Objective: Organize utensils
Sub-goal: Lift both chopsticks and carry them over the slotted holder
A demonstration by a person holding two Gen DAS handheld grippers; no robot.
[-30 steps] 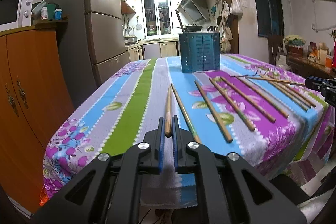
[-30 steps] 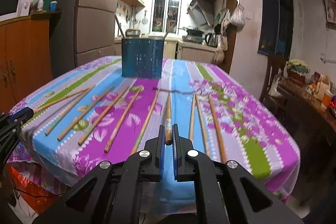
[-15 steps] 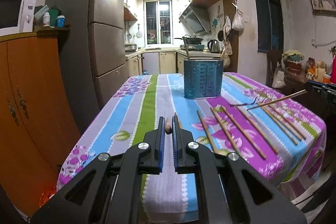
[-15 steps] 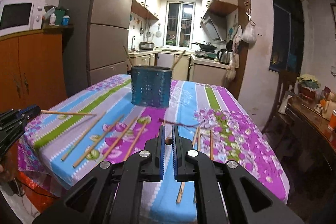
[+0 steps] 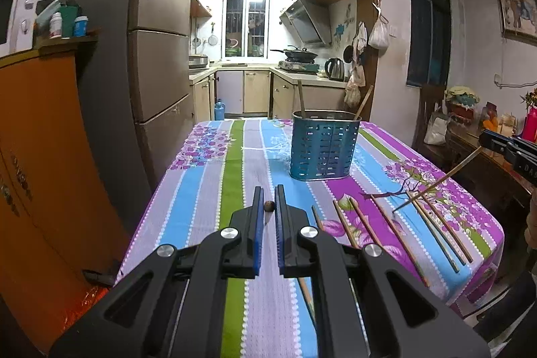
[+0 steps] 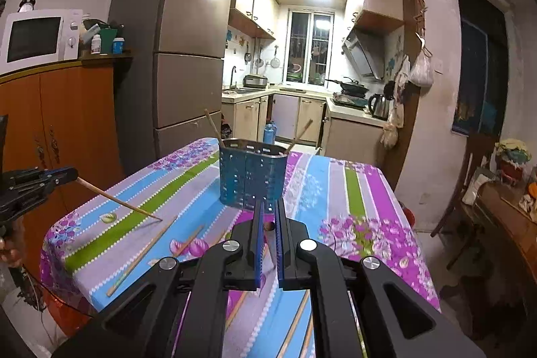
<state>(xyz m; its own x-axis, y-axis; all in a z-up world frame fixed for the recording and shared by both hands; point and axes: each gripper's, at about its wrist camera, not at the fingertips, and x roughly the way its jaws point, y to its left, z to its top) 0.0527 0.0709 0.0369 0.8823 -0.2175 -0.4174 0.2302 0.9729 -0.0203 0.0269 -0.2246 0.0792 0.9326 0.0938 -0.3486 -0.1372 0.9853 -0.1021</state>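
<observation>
A blue perforated utensil holder [image 5: 323, 146] stands on the striped floral tablecloth [image 5: 208, 190], with two chopsticks leaning in it; it also shows in the right wrist view [image 6: 251, 178]. My left gripper [image 5: 267, 195] is shut on a wooden chopstick [image 5: 268, 206], seen end-on and lifted above the table. From the right wrist view that chopstick [image 6: 117, 199] slants down from the left gripper [image 6: 72, 173]. My right gripper [image 6: 267, 210] is shut on another chopstick [image 6: 267, 226], which in the left wrist view [image 5: 439, 182] slants down from the right gripper [image 5: 486, 136].
Several loose chopsticks [image 5: 396, 230] lie on the right half of the cloth. A tall fridge [image 5: 157, 83] and an orange cabinet [image 5: 33, 156] stand to the left. A side table with clutter [image 5: 476, 130] stands to the right. The kitchen lies beyond.
Both grippers have lifted their chopsticks off the cloth and tilted up, so the chopsticks now point forward and hang above the table. The holder has not moved.
</observation>
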